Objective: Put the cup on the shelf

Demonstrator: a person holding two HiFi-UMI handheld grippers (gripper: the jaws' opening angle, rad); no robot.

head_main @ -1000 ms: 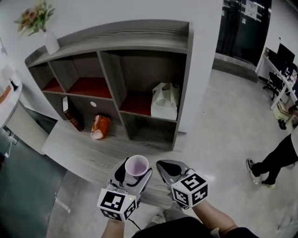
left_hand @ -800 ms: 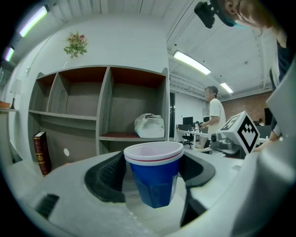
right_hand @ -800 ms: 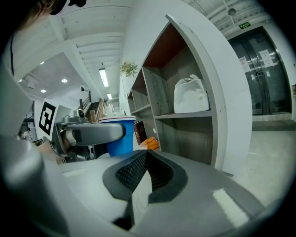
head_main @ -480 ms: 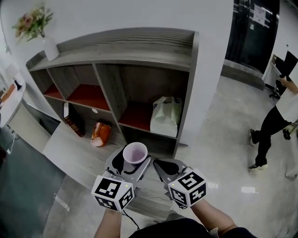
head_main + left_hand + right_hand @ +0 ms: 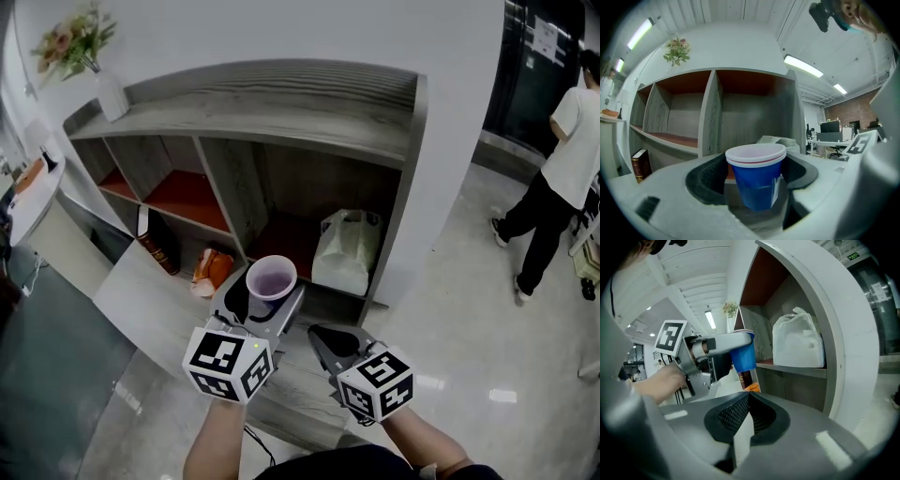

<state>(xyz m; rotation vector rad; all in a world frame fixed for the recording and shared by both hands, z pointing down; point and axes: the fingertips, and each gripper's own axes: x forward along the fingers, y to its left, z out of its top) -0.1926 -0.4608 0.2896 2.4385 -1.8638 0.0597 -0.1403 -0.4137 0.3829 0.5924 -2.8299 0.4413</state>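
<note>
A blue paper cup (image 5: 757, 180) with a white rim and pale inside stands upright between the jaws of my left gripper (image 5: 265, 295), which is shut on the cup (image 5: 271, 277). The left gripper (image 5: 754, 187) holds it in the air in front of the grey wooden shelf unit (image 5: 281, 103), just before the lower middle compartment. In the right gripper view the cup (image 5: 742, 352) hangs left of the shelf's side wall. My right gripper (image 5: 336, 343) is shut and empty, lower and to the right of the left one; its jaws (image 5: 745, 420) meet.
A white plastic bag (image 5: 349, 249) fills the right red-floored compartment. A dark book (image 5: 159, 242) and an orange object (image 5: 213, 269) rest on the low ledge. A vase of flowers (image 5: 105, 84) stands on the shelf top. A person (image 5: 553, 178) stands at the far right.
The left gripper with the cup has risen and moved closer to the shelf. The view has shifted toward the shelf. The person at the right has walked farther back.
</note>
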